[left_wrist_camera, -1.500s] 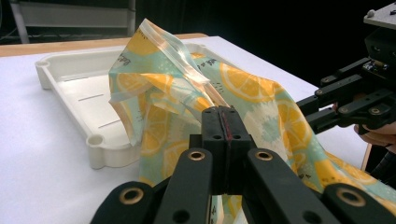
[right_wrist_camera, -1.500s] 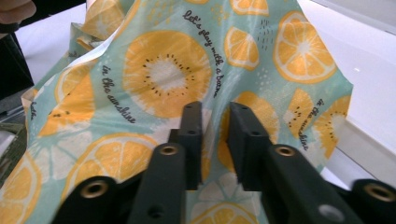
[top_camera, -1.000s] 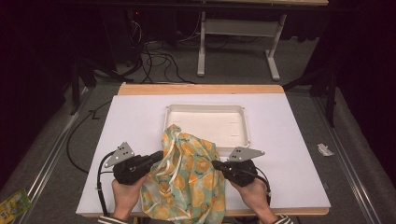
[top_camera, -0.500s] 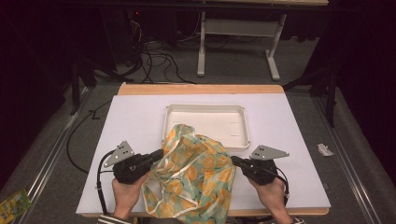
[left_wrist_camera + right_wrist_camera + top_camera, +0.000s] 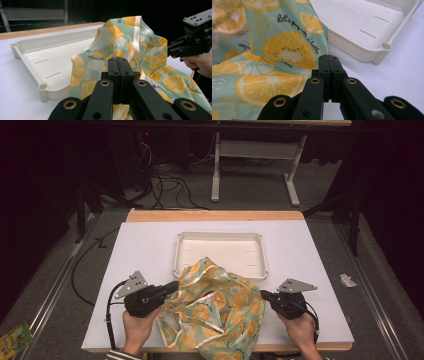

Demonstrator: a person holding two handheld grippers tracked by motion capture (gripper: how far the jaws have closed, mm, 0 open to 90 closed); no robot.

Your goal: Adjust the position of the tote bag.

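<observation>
A teal cloth with a yellow lemon print point(image 5: 215, 310) lies bunched on the white table near its front edge, and one fold rests over the front rim of the white tray point(image 5: 220, 234). My left gripper point(image 5: 175, 287) is shut on the cloth's left edge. In the left gripper view the cloth point(image 5: 130, 37) rises in a peak behind the closed left gripper point(image 5: 120, 61). My right gripper point(image 5: 262, 294) is shut on the cloth's right edge. Its closed jaws pinch the hem of the cloth point(image 5: 274, 50) at the right gripper's point(image 5: 328, 58) tip, beside the tray point(image 5: 352, 42).
The shallow tray point(image 5: 30, 45) holds nothing besides the overlapping fold. The cloth's lower part hangs over the table's front edge. Cables and a desk frame point(image 5: 255, 150) stand on the floor beyond the table. A paper scrap point(image 5: 347, 280) lies on the floor at the right.
My right gripper has moved to the right with the cloth's edge, drawing the cloth out wider and flatter. The left gripper has stayed where it was.
</observation>
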